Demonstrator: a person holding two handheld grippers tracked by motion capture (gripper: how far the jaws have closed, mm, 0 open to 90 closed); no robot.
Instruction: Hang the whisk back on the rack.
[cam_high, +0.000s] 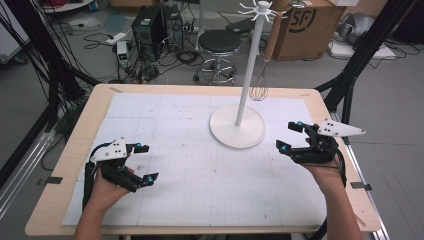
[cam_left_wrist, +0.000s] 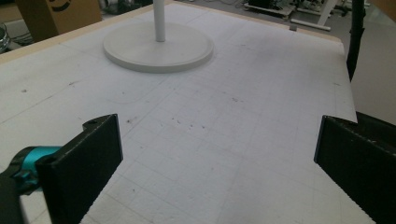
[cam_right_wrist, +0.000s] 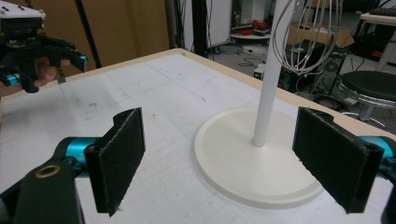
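Whisk (cam_high: 258, 89): wire head down, wooden handle up, hanging from a hook of the white stand (cam_high: 237, 126), far right of centre on the table (cam_high: 75, 150). Right gripper (cam_high: 290, 137): near right of the stand's base, jaws spread, nothing between. Left gripper (cam_high: 145, 163): near left, jaws spread, nothing between.

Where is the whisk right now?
In the high view the whisk hangs from the white stand at the table's far side, right of its pole, nearer the right gripper.
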